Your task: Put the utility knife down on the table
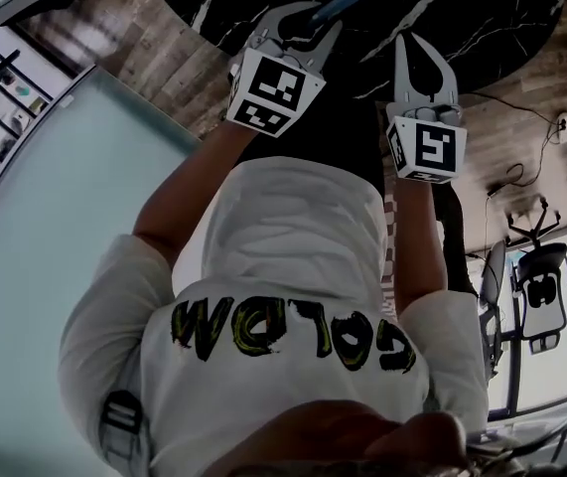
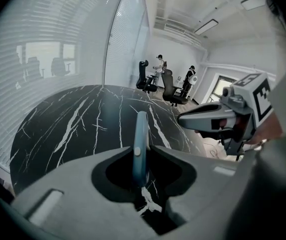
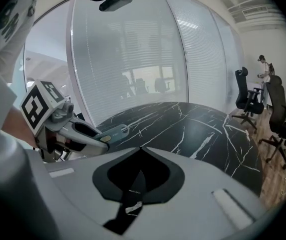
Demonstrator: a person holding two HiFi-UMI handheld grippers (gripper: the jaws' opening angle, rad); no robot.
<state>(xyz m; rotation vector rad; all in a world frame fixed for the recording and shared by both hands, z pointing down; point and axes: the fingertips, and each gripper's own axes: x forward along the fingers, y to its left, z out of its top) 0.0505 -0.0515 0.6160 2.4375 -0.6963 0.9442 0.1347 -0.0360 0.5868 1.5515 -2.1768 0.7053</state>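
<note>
The blue utility knife [image 2: 140, 131] stands on edge between the jaws of my left gripper [image 2: 141, 153], which is shut on it. In the head view the knife [image 1: 341, 4] sticks out past the left gripper [image 1: 311, 20] over the black marble table [image 1: 472, 18]. My right gripper [image 3: 140, 149] hangs beside it on the right, tips together and empty. From the right gripper view the left gripper [image 3: 85, 132] shows with the knife [image 3: 113, 131] above the table [image 3: 208, 129]. Both grippers hang above the near edge of the table [image 2: 67, 124].
A curved glass wall with blinds [image 3: 148, 49] runs behind the round table. Office chairs [image 2: 170, 89] and two people [image 2: 159, 64] stand at the far side of the room. More chairs [image 1: 541, 286] and a cable [image 1: 521, 172] are on the wooden floor to my right.
</note>
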